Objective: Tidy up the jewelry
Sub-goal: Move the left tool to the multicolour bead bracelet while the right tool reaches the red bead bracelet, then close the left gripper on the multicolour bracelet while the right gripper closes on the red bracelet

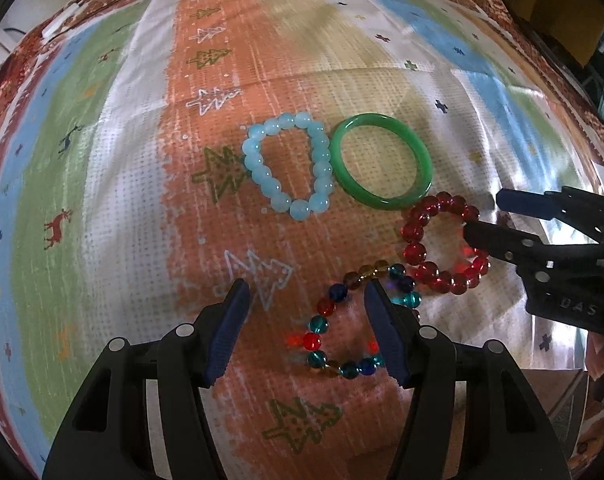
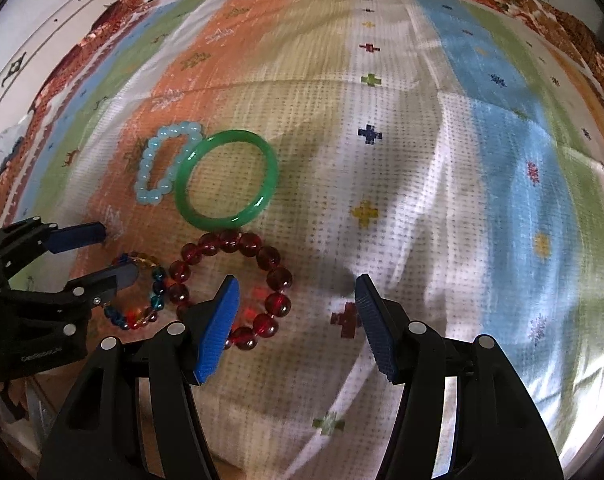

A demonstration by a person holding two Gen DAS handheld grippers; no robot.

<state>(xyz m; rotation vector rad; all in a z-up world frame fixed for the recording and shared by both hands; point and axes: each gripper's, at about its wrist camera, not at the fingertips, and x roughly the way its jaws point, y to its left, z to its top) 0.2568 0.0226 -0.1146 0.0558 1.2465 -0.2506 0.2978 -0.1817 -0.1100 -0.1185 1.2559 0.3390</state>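
A patterned cloth with stripes of orange, green, blue and white, printed with small trees, reindeer and crosses, is spread over the work surface, and a floral red-brown border is seen along its far edge. Four bracelets are laid on it in a loose cluster. A pale blue beaded bracelet is set on the orange stripe, and a green bangle is placed just beside it on the right, touching or nearly touching it. Below the bangle a red beaded bracelet is laid, its top beads touching the bangle's lower rim in the right wrist view. To the lower left of that, a multicoloured beaded bracelet is found, close against the red one.

The left gripper is held above the cloth with its blue-padded fingers spread; nothing is pinched. Its right finger is seen over the inside of the multicoloured loop, so that the loop's left side lies between the two fingers. The right gripper is likewise spread and empty; its left finger is seen over the middle of the red loop, and the loop's right side lies between the fingers. Whether the pads touch the cloth cannot be told.
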